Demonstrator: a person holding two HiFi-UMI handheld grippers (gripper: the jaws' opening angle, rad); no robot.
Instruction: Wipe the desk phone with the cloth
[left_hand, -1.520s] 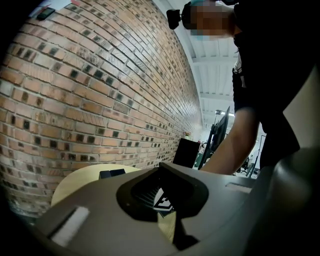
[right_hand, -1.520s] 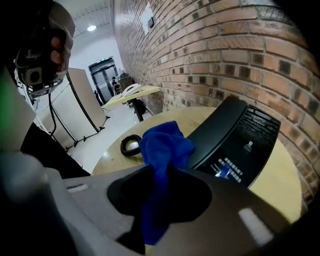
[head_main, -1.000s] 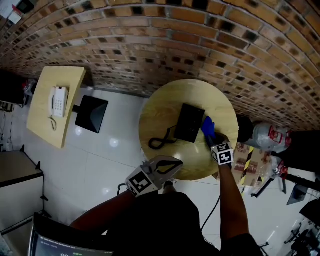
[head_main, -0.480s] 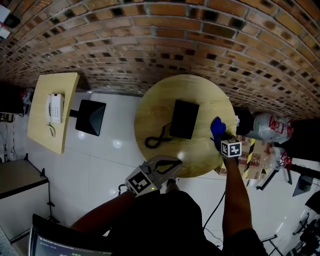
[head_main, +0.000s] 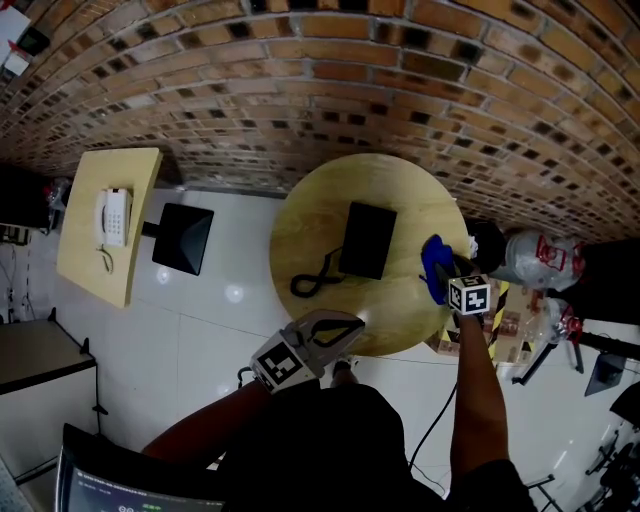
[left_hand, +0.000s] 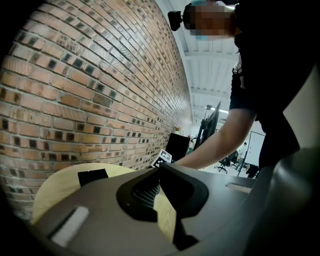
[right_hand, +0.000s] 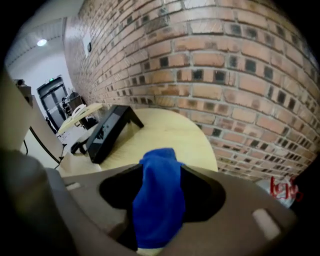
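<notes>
While the right hand-held gripper is seen with its jaws opening, the cloth is draped between them, with dark gaps noted on either side. Cloth and gripper are placed at the right edge of the worktop, near the phone but apart from it. The phone is found mid-worktop, its cord curled to the left. The left hand-held gripper is held at the near rim, jaws drawn together on nothing.
</notes>
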